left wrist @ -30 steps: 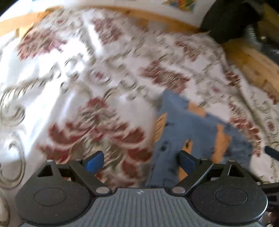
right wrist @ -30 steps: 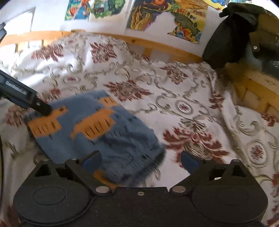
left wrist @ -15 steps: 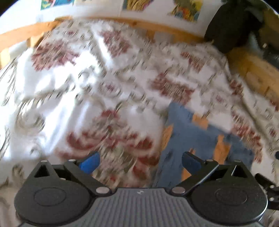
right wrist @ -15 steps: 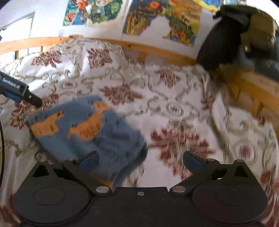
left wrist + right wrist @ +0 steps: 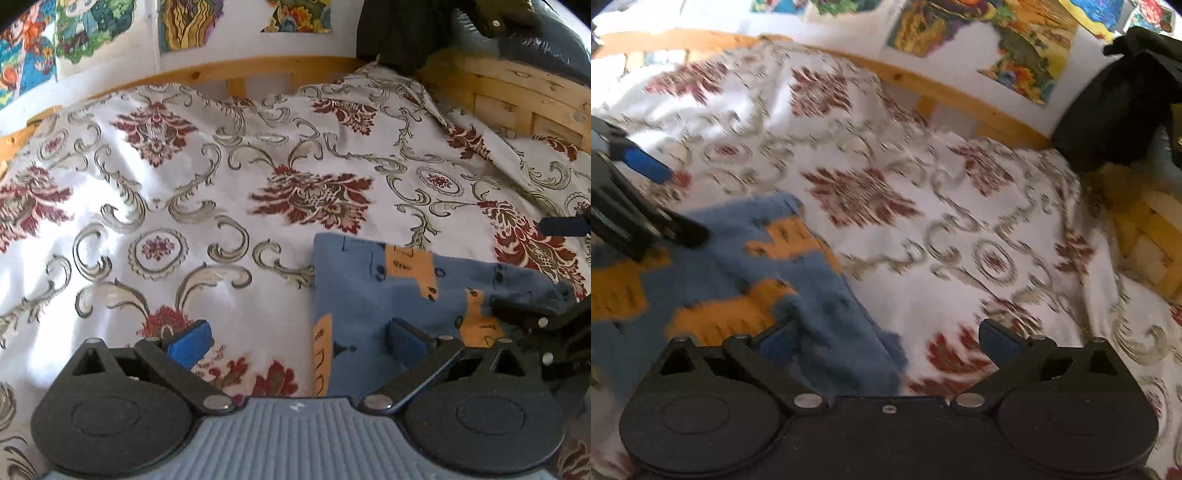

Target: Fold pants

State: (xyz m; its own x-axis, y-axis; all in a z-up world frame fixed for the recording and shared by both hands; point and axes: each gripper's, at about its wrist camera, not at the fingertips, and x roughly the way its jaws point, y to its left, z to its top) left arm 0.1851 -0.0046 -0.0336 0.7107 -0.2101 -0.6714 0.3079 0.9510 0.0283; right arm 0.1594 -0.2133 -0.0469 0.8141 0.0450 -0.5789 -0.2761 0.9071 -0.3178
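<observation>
Blue knit pants with orange patches [image 5: 373,291] lie folded flat on the bed's white bedspread with red floral print [image 5: 221,192]. We note the left tool [image 5: 295,338] spread wide over their left edge, gripping nothing. Right tool [image 5: 886,338] likewise wide, over their right edge. Beyond: pale wooden bed frame [image 5: 258,68], colourful wall posters [image 5: 1015,40].
</observation>
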